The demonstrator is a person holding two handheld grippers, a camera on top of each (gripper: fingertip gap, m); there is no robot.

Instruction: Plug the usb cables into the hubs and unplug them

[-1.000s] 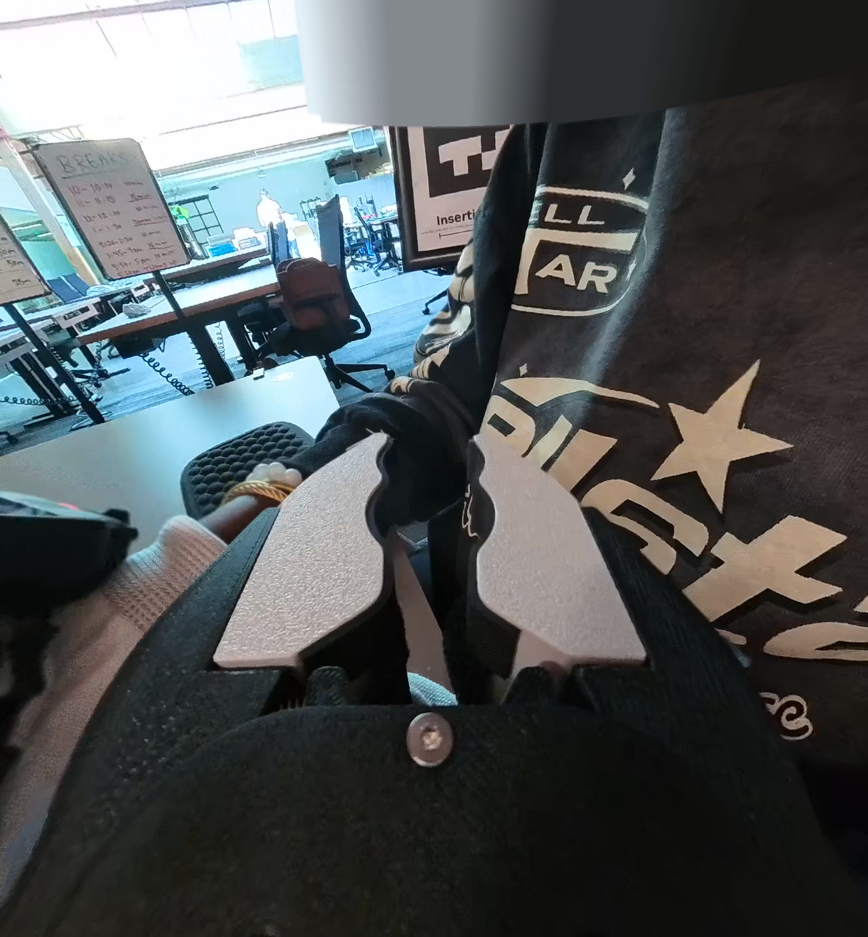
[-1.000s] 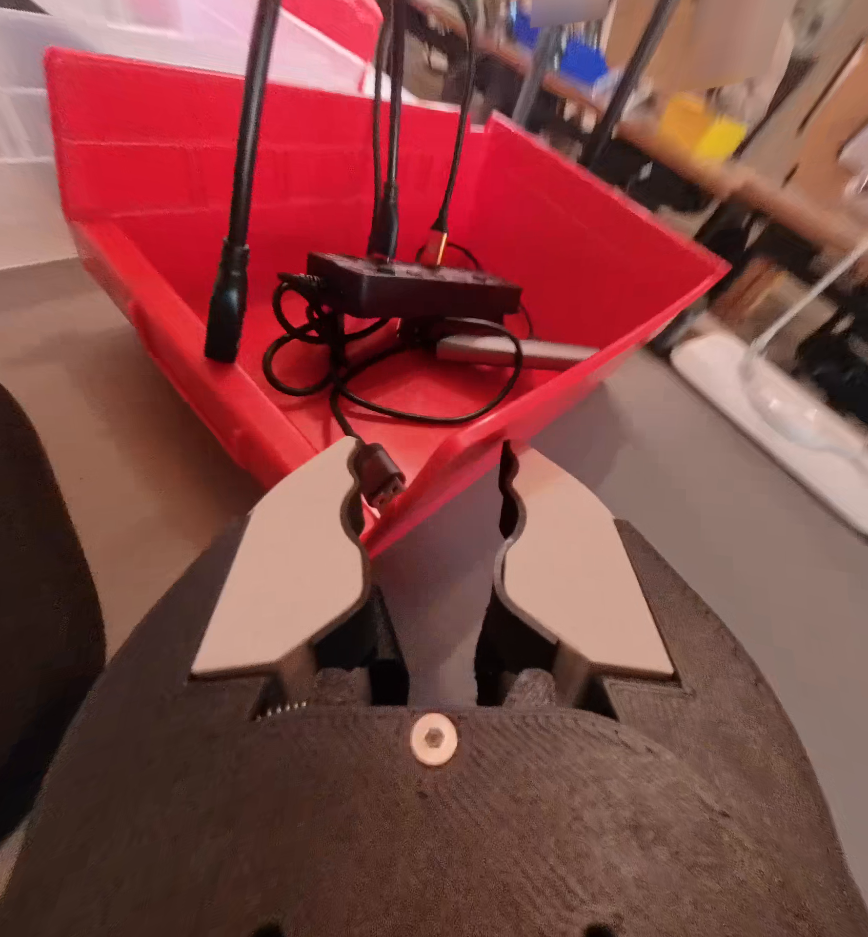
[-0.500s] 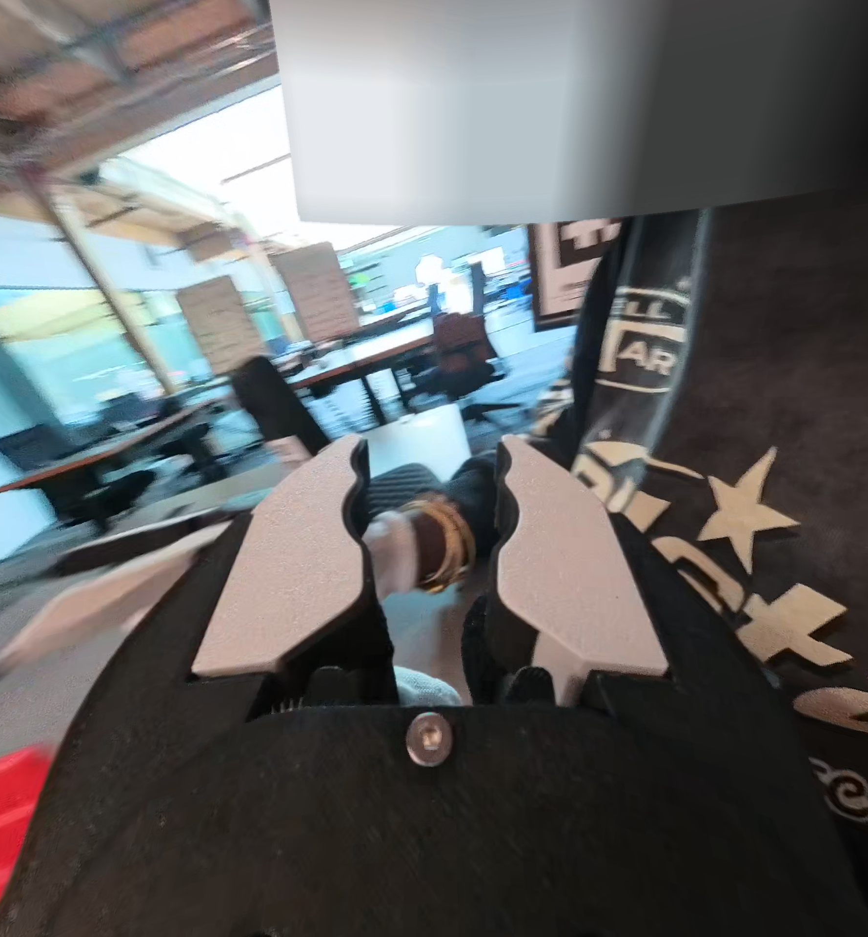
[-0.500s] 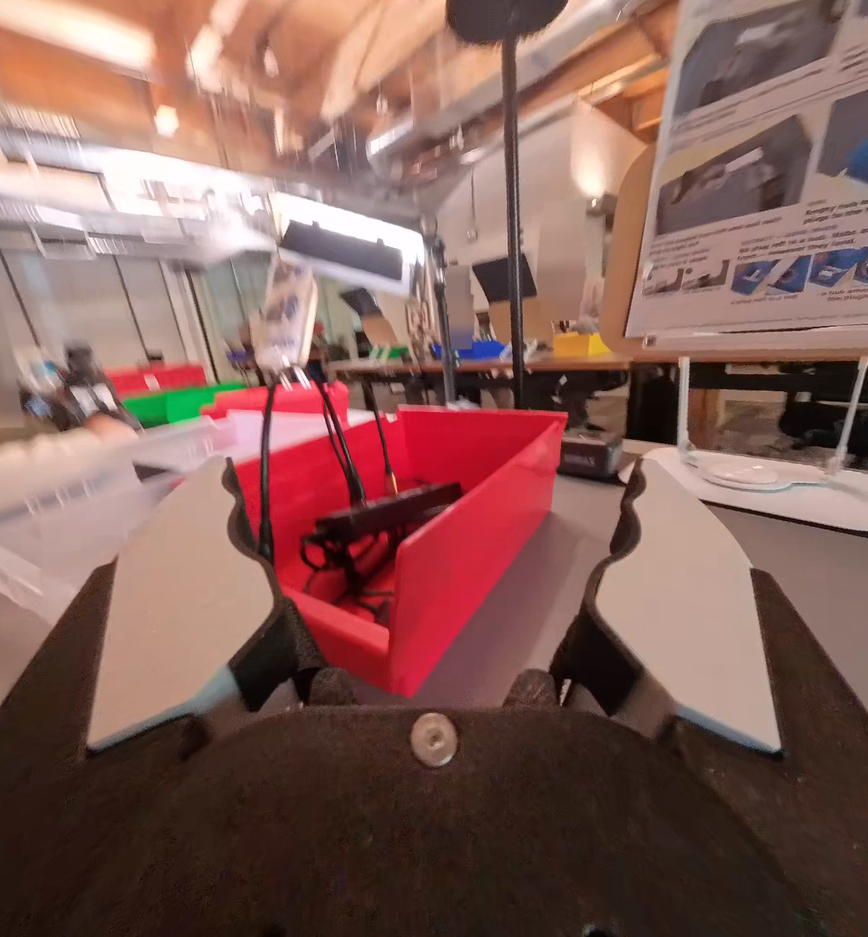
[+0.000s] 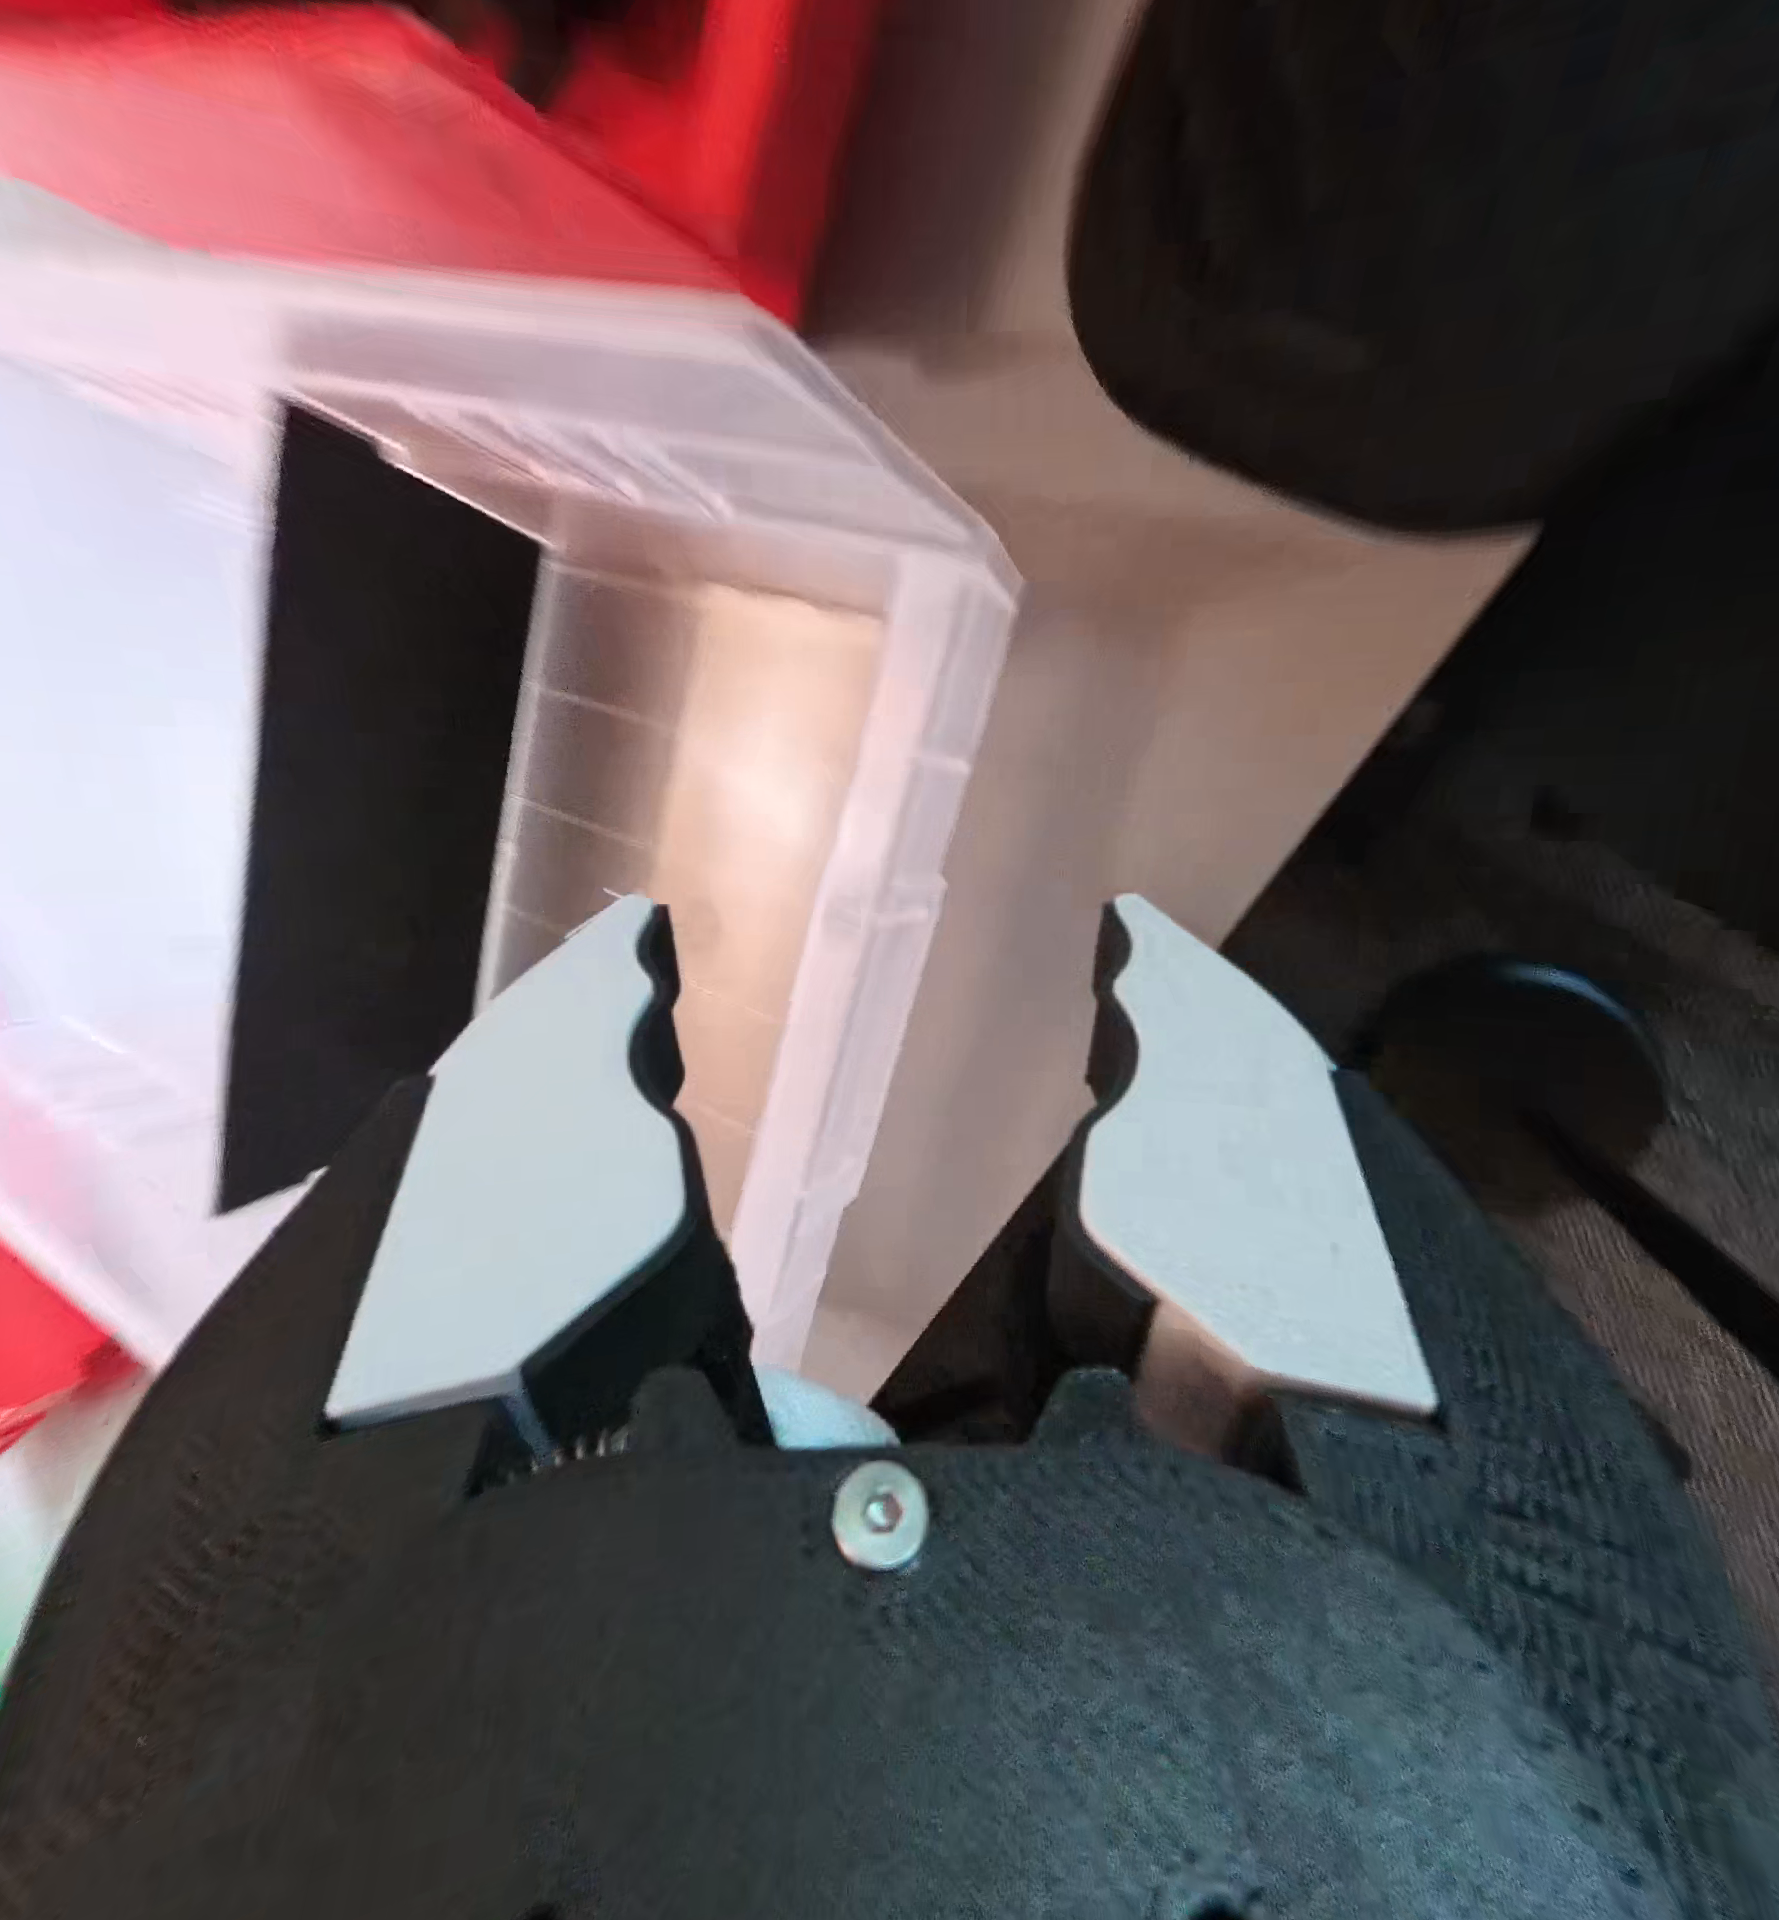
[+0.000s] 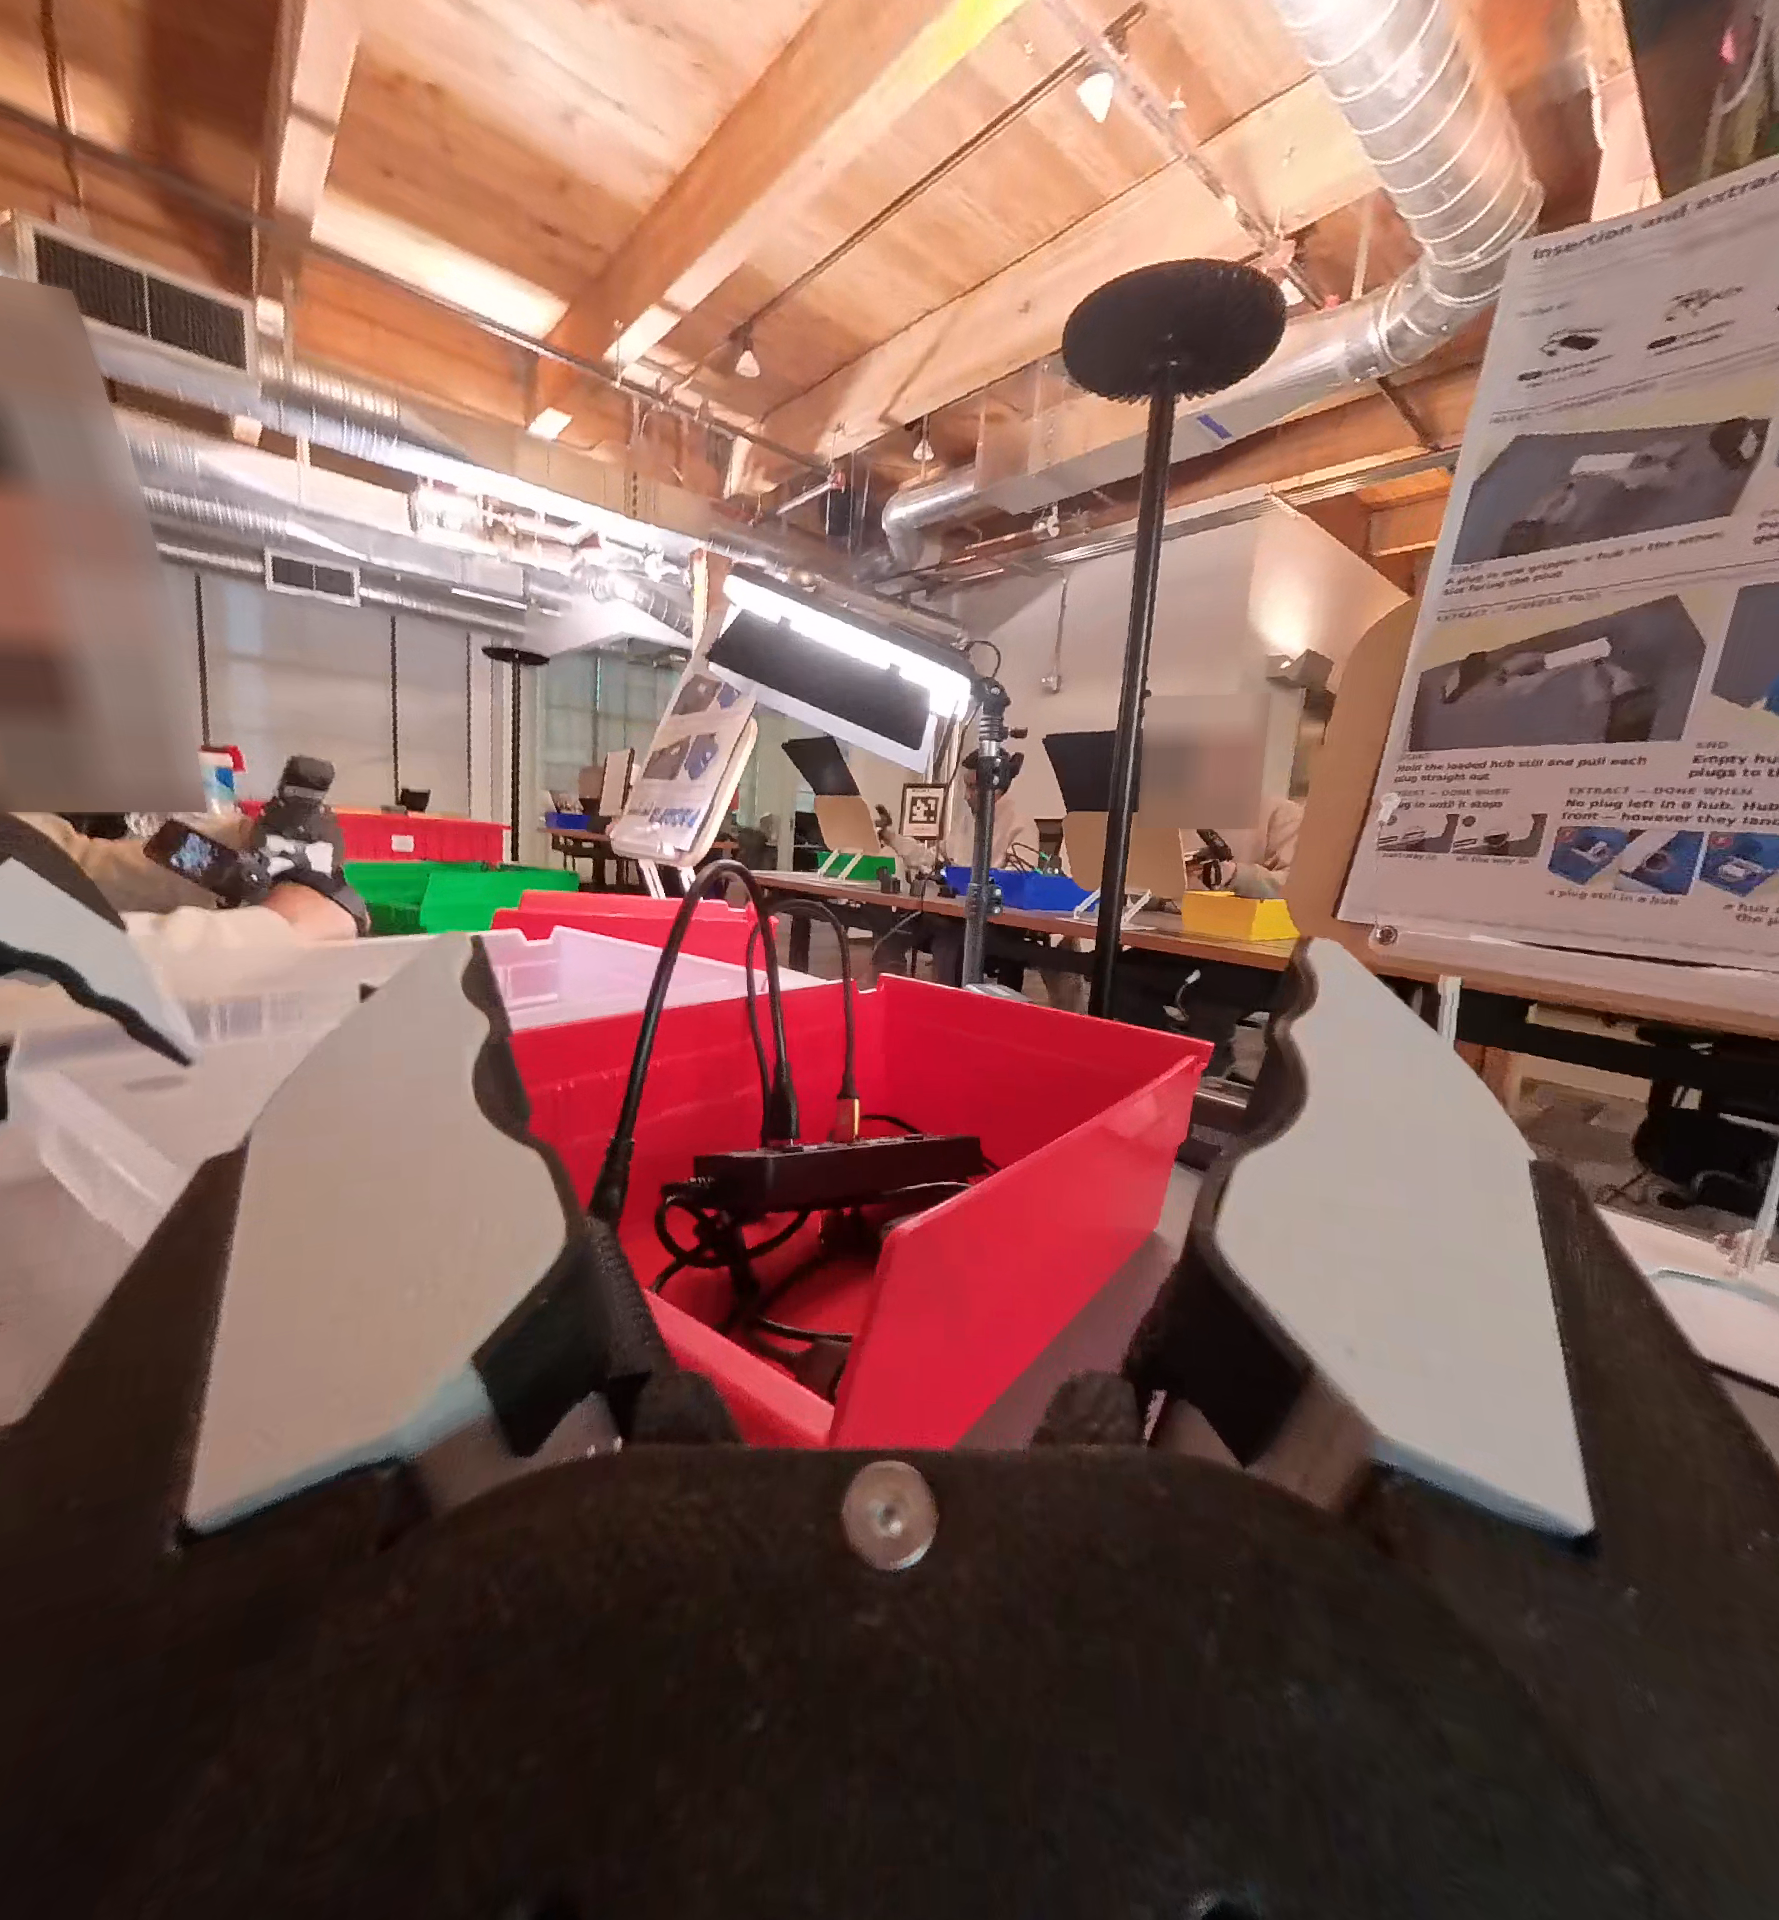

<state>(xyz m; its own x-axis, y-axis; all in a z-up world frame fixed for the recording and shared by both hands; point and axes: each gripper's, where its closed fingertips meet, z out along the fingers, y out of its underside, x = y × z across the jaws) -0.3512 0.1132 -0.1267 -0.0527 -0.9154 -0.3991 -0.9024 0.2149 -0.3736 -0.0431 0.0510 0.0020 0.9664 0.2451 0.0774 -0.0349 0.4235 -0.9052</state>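
Observation:
A red bin (image 6: pixel 1020 1247) stands on the table just ahead of my right gripper (image 6: pixel 885 987), which is wide open and empty. In the bin lies a black USB hub (image 6: pixel 843 1169). Two cables (image 6: pixel 776 1029) stand upright from its top, one with an orange plug (image 6: pixel 847 1117). A third, thicker black cable (image 6: pixel 646 1049) drops into the bin beside the hub. My left gripper (image 5: pixel 885 935) is open and empty, over the corner of a clear plastic bin (image 5: pixel 843 488). It also shows at the far left of the right wrist view (image 6: pixel 74 945). The left wrist view is blurred.
The clear bin (image 6: pixel 594 961) stands left of the red one, with green and red bins behind. An instruction sheet on a stand (image 6: pixel 1643 582) and a black pole (image 6: pixel 1134 727) are at the right. The table's edge (image 5: pixel 1363 790) and a chair caster (image 5: pixel 1519 1049) show below.
The left wrist view swung from a person's dark shirt down to the bins, and its jaws opened wider. My right gripper tilted up from looking into the red bin and opened wide.

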